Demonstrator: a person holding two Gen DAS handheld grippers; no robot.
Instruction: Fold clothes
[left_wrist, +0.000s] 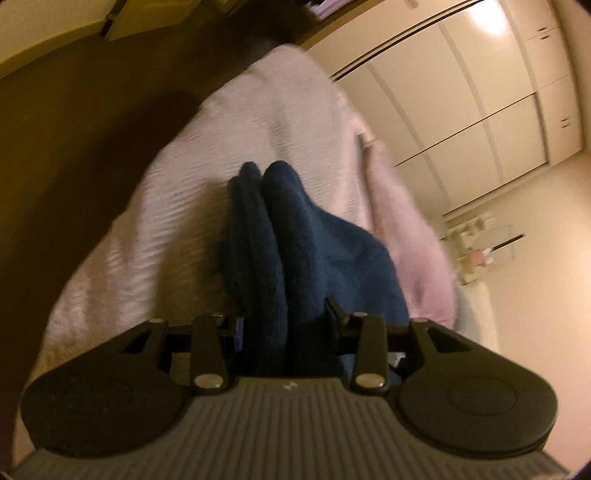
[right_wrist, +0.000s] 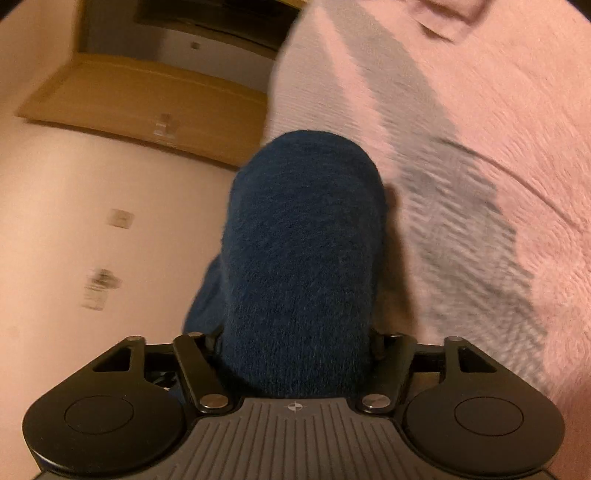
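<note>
A dark blue fleecy garment (left_wrist: 295, 221) is bunched in thick folds between the jaws of my left gripper (left_wrist: 286, 302) and runs forward over a pale ribbed bed cover (left_wrist: 258, 122). The cloth hides the fingertips, and only the finger bases show on either side of it. In the right wrist view the same blue garment (right_wrist: 303, 221) rises as a rounded wad out of my right gripper (right_wrist: 295, 325), filling the gap between its jaws and covering the fingers. Both grippers are shut on the garment. Both pictures are motion-blurred.
A fluffy pink blanket (left_wrist: 406, 229) lies to the right of the garment on the bed. Cream wardrobe doors (left_wrist: 461, 92) stand beyond it, and dark floor (left_wrist: 74, 147) is to the left. In the right wrist view the bed cover (right_wrist: 461, 147) lies right, a wall (right_wrist: 92, 221) and wooden board (right_wrist: 147, 96) left.
</note>
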